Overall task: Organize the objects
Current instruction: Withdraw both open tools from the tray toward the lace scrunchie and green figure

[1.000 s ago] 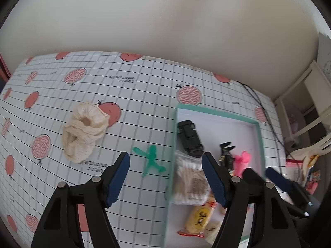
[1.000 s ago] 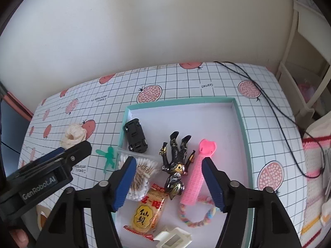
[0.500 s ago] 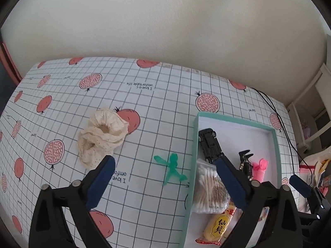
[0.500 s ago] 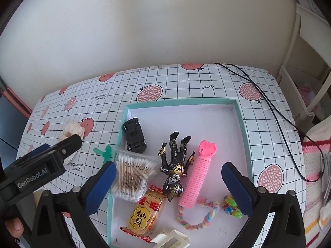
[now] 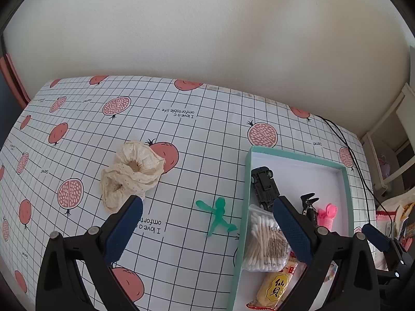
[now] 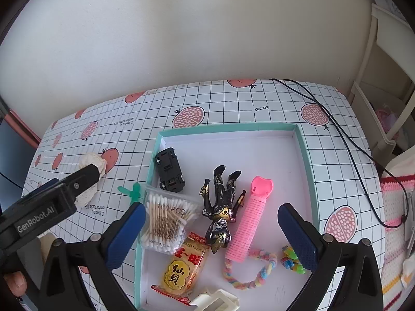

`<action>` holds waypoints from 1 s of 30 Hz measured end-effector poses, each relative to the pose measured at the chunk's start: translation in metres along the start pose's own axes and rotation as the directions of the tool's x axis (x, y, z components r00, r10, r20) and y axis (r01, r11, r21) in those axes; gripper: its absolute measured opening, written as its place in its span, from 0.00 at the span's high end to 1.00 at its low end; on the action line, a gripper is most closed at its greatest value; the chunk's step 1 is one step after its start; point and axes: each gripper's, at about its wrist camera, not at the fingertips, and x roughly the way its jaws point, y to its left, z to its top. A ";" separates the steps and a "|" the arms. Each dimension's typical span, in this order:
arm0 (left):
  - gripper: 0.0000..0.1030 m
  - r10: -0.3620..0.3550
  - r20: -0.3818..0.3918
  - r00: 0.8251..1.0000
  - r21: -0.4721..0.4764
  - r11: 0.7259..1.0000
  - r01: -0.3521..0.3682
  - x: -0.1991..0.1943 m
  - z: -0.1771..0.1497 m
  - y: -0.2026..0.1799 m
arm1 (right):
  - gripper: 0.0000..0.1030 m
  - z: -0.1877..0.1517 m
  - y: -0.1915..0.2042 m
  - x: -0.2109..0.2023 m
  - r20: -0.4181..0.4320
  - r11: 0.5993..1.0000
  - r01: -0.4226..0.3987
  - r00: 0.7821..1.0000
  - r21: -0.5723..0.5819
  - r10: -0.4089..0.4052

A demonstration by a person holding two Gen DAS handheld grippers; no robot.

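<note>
A teal-rimmed white tray (image 6: pixel 303 145) (image 5: pixel 346 181) holds a black toy car (image 6: pixel 170 172) (image 5: pixel 265 188), a bag of cotton swabs (image 6: pixel 167 219) (image 5: pixel 267 243), a black-and-gold figure (image 6: pixel 221 206), a pink hair roller (image 6: pixel 249 216), a yellow snack packet (image 6: pixel 184 269), a braided rope (image 6: pixel 249 272) and small candies (image 6: pixel 291 258). On the cloth outside the tray lie a green toy figure (image 5: pixel 218 215) (image 6: pixel 131 190) and a crumpled cream fabric piece (image 5: pixel 132 173). My left gripper (image 5: pixel 205 204) is open above the green figure. My right gripper (image 6: pixel 211 208) is open above the tray, nothing between its fingers.
The table wears a white grid cloth with pomegranate prints (image 5: pixel 181 119). A black cable (image 6: pixel 345 140) runs across its far right corner. A white shelf unit (image 6: pixel 386 83) stands to the right, and a wall (image 5: pixel 207 31) backs the table. A white plastic piece (image 6: pixel 215 302) lies at the tray's near edge.
Both grippers have opened wide from a narrower stance. The left wrist view has shifted, so the tray now sits further right and the green figure lies between its fingers.
</note>
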 end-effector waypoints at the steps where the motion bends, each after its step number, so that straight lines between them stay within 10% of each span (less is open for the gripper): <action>1: 0.03 -0.003 0.001 1.000 0.003 1.000 0.003 -0.001 0.000 0.000 | 0.00 0.000 0.001 0.000 -0.001 1.000 0.001 1.000 -0.004 -0.001; 30: 0.03 0.094 0.104 0.990 -0.188 0.979 -0.073 -0.030 0.022 0.135 | 0.00 -0.012 0.106 0.025 0.013 0.973 -0.180 0.983 -0.146 0.183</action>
